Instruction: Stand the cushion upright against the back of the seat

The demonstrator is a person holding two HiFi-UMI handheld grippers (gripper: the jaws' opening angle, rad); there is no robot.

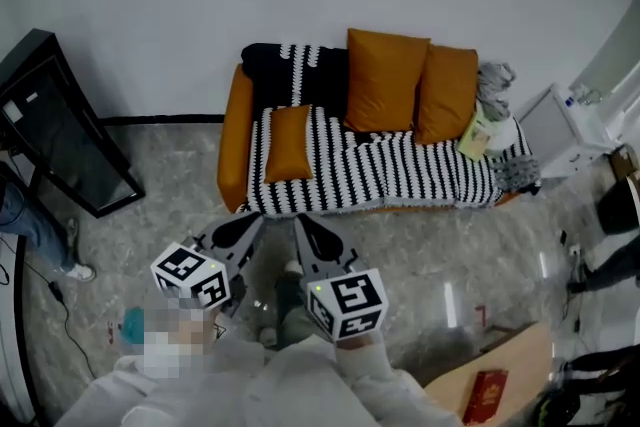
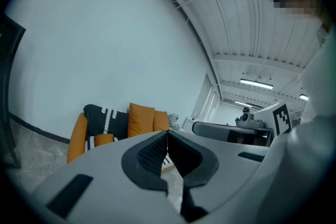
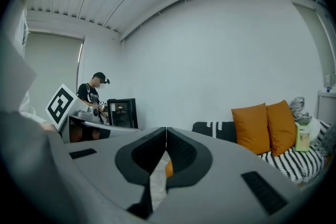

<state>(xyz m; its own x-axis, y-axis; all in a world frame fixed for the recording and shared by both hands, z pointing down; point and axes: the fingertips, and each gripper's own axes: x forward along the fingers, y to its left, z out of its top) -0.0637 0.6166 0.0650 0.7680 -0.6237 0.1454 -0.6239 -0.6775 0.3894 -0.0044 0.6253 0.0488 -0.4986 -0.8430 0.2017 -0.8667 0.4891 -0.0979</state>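
Left gripper (image 1: pixel 254 221): its jaws are sitting pressed together with nothing between them; it is hanging over the floor (image 1: pixel 440 245) on the near side of the sofa (image 1: pixel 234 141), pointing at the sofa's left half.
Right gripper (image 1: pixel 303 223): its jaws are also meeting at the tips and holding nothing; it is hanging just to the right of the left gripper, aimed the same way.
Gap to the work: both grippers are standing well apart from the sofa, touching nothing.
Small cushion (image 1: pixel 289 143): orange, and the likely object of the task; it is lying flat on the striped throw (image 1: pixel 400 170) at the left of the seat, with its far edge near the backrest (image 1: pixel 285 70) but not raised against it.
Large cushions: the taller one (image 1: pixel 383 80) and its neighbour (image 1: pixel 447 93) are already leaning upright against the back, right of centre.
Right end of the seat: a grey bundle (image 1: pixel 494 79) and a pale green pack (image 1: pixel 478 132) are resting there, away from the small cushion.
Done: nothing on the small cushion, by the look of it.
Left: reaching in, gripping it, tipping it onto an edge and propping it against the back; the empty stretch of backrest behind it is offering room.
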